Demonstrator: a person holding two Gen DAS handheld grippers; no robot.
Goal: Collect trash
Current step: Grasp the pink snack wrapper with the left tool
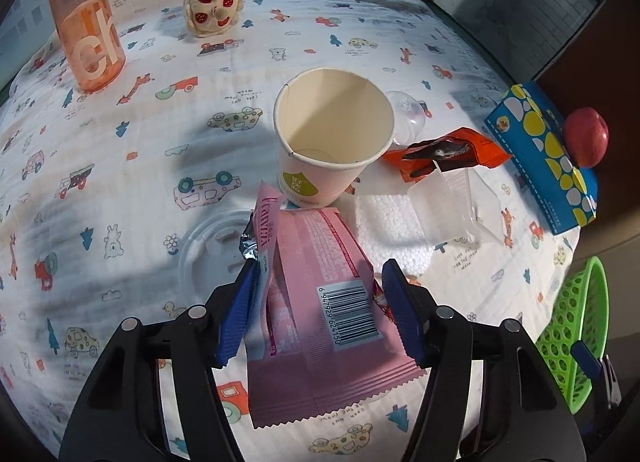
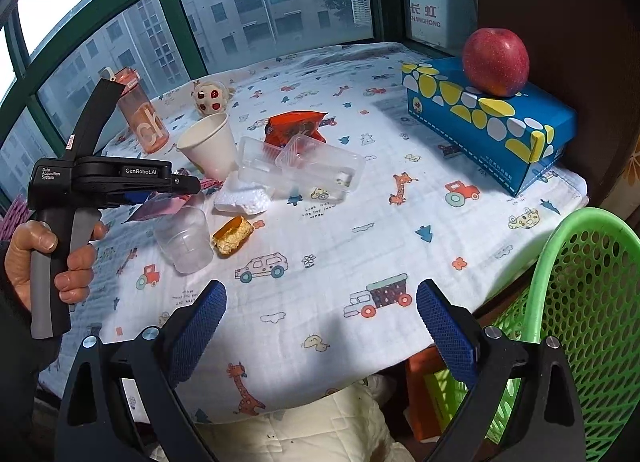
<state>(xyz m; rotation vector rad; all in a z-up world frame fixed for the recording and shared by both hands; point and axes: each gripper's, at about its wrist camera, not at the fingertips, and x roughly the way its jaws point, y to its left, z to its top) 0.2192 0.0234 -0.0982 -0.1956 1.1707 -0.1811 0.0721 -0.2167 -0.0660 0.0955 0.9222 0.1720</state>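
— Pink wrapper (image 1: 320, 302) sits between my left tongs (image 1: 320, 294), flat on the counter (image 1: 140, 150); only one pad touches it.
— And the right tongs (image 2: 320, 310)?
— Spread wide, empty, beside the green basket (image 2: 580, 302).

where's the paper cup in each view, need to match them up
Left wrist view: the paper cup stands at centre, just beyond the pink wrapper.
Right wrist view: the paper cup is left of centre, right of the orange bottle.
Shared landmark: the blue tissue box with the apple on it.
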